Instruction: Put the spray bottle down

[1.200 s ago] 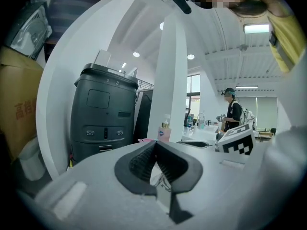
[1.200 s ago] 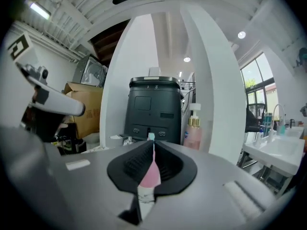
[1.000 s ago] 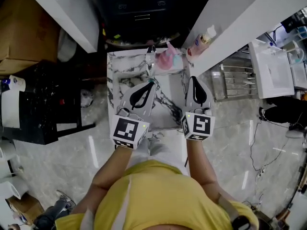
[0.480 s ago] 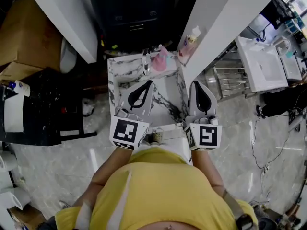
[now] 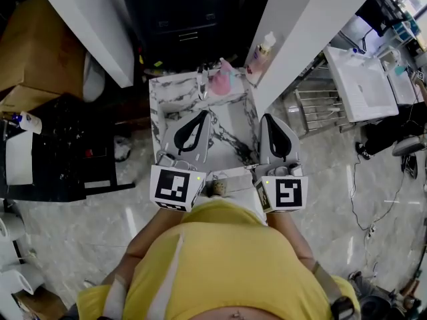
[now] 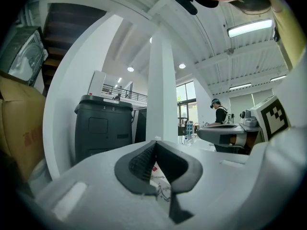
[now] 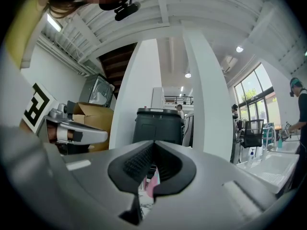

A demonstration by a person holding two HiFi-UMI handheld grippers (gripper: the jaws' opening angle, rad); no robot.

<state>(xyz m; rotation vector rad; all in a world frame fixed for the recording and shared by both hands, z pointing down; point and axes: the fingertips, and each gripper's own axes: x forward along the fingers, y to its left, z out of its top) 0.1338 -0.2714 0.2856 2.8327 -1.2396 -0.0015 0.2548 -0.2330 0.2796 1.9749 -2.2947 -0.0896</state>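
Note:
A pink spray bottle (image 5: 221, 82) stands upright at the far edge of a small marble-topped table (image 5: 233, 135), with no gripper on it. My left gripper (image 5: 203, 115) hovers over the near left part of the table, jaws shut and nothing between them. To its right, my right gripper (image 5: 267, 117) is level with it, also shut and empty. The right gripper view shows a sliver of the pink bottle (image 7: 152, 188) below its closed jaws (image 7: 154, 145). Only the marble top shows under the closed jaws (image 6: 154, 145) in the left gripper view.
A silvery item (image 5: 201, 85) stands left of the bottle. A white pump bottle (image 5: 261, 47) sits on the white ledge at the right. A black bin (image 5: 193, 19) stands behind the table, with a black cart (image 5: 60, 145) left and a metal rack (image 5: 313, 105) and white sink (image 5: 363, 85) right.
Both grippers have drawn back from the far edge of the table toward the person and risen. The pink bottle has stayed standing on the table.

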